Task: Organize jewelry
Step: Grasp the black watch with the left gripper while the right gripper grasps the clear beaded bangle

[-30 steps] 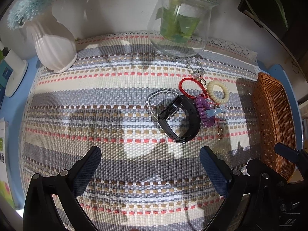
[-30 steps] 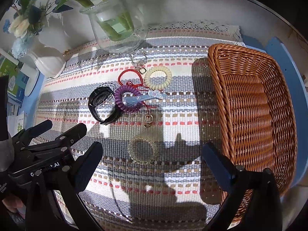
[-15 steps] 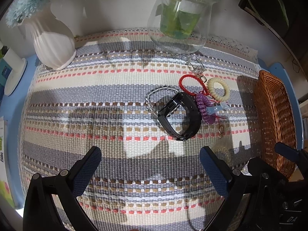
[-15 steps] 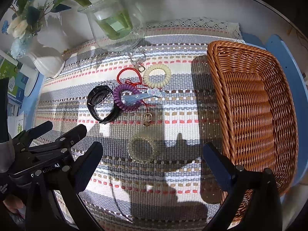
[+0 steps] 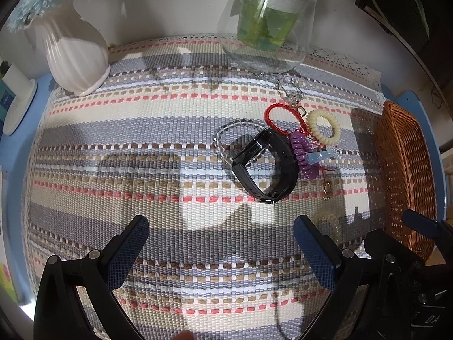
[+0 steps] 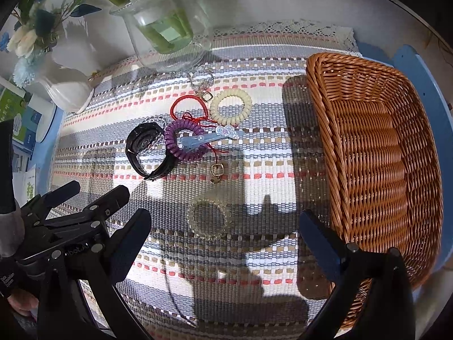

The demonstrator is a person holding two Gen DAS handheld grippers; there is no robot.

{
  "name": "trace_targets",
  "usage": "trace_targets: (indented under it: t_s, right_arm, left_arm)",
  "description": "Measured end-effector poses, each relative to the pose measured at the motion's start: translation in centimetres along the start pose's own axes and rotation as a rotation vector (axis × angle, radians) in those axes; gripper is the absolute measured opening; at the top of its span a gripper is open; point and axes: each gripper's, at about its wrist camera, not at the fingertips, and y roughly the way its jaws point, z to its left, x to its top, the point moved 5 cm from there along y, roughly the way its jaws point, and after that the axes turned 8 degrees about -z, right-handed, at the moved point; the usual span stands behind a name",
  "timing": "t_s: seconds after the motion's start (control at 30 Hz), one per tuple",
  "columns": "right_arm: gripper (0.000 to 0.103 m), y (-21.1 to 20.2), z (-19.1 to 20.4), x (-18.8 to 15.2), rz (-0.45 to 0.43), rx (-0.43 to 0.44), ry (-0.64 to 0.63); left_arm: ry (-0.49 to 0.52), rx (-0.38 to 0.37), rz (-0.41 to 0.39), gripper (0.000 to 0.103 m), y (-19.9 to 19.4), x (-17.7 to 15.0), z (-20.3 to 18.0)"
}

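The left gripper (image 5: 218,239) hangs spread wide and empty over the striped woven mat (image 5: 141,153), the black wristband watch (image 5: 266,167) lying ahead of it, slightly right. The right gripper (image 6: 223,229), also wide apart, frames the clear coiled hair tie (image 6: 209,218) just ahead between its fingers; the brown wicker basket (image 6: 376,153) stands to its right.

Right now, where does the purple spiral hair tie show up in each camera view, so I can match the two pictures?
Left wrist view: the purple spiral hair tie lies right of centre, just right of the black wristband.
Right wrist view: the tie sits left of centre, above the clear hair tie.
Shared landmark: the wicker basket, at the right edge in both.
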Motion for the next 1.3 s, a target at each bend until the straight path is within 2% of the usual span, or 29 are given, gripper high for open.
trace_targets:
  t_s: [0.17, 0.27, 0.33, 0.37, 0.43, 0.53, 0.6, 0.67, 0.8, 0.87, 0.93, 0.97, 1.03, 1.1, 1.13, 1.2, 1.3]
  right_arm:
    - [0.103, 0.2, -0.1, 0.0, -0.01, 0.005, 0.004]
    - [0.103, 0.4, 0.4, -0.2, -0.026, 0.073, -0.01]
    - [0.103, 1.0, 1.0, -0.7, -0.006, 0.111, -0.033]
    - [0.103, 1.6, 1.2, -1.2, 0.01, 0.091, -0.058]
    - [0.093, 2.5, 1.3, -1.8, 0.014, 0.038, -0.088]
    - [0.091, 3.7, 1.2, -2.4, 0.053, 0.07, -0.065]
    - [0.091, 4.3, 1.0, -2.5, 0.068, 0.091, -0.047]
    - [0.091, 4.8, 1.1, -2.7, 0.068, 0.095, -0.05]
    - [0.091, 5.7, 1.6, -3.3, 0.089, 0.099, -0.076]
    - [0.091, 6.2, 1.8, -3.7, 0.097, 0.092, -0.086]
    - [0.089, 6.6, 2.2, -3.4, 0.064, 0.033, -0.123]
    - [0.086, 6.8, 2.4, -3.2, 0.051, 0.003, -0.139]
    - [0.073, 7.0, 2.9, -3.1, 0.016, -0.049, -0.194]
    - [0.048, 6.9, 3.6, -3.1, -0.02, -0.048, -0.228]
    - [0.042, 6.9, 3.8, -3.0, -0.03, -0.06, -0.245]
    - [0.01, 6.8, 3.9, -3.1, -0.049, -0.081, -0.269]
    - [0.008, 6.6, 3.6, -3.0, -0.041, -0.024, -0.225]
  left_arm:
    - [-0.081, -0.036, -0.048, 0.101, -0.1, 0.2, 1.0]
    - [-0.089, -0.038, -0.079, 0.101, 0.1, 0.5, 1.3]
    - [-0.083, -0.072, -0.097, 0.1, 0.1, 1.0, 1.2]
    - [-0.085, -0.09, -0.106, 0.098, 0.2, 1.2, 1.1]
    - [-0.088, -0.108, -0.113, 0.097, 0.7, 1.7, 1.1]
    - [-0.066, -0.125, -0.108, 0.092, 1.6, 2.1, 0.8]
    - [-0.034, -0.153, -0.102, 0.083, 2.3, 2.2, 0.2]
    - [0.02, -0.152, -0.1, 0.067, 2.8, 2.2, -0.5]
    - [0.064, -0.178, -0.126, 0.053, 3.3, 2.5, -1.4]
    - [0.1, -0.138, -0.148, 0.022, 3.7, 2.8, -1.8]
    - [0.116, -0.107, -0.176, 0.02, 3.7, 3.0, -1.9]
    - [0.105, -0.115, -0.17, 0.019, 3.9, 3.1, -1.9]
    - [0.096, -0.13, -0.165, 0.018, 3.8, 3.1, -1.7]
    - [0.101, -0.136, -0.162, 0.018, 3.7, 3.1, -1.6]
    - [0.1, -0.141, -0.163, 0.018, 3.5, 3.0, -1.5]
    - [0.091, -0.152, -0.168, 0.019, 3.1, 3.1, -1.4]
    - [0.074, -0.169, -0.185, 0.019, 2.1, 3.1, -1.1]
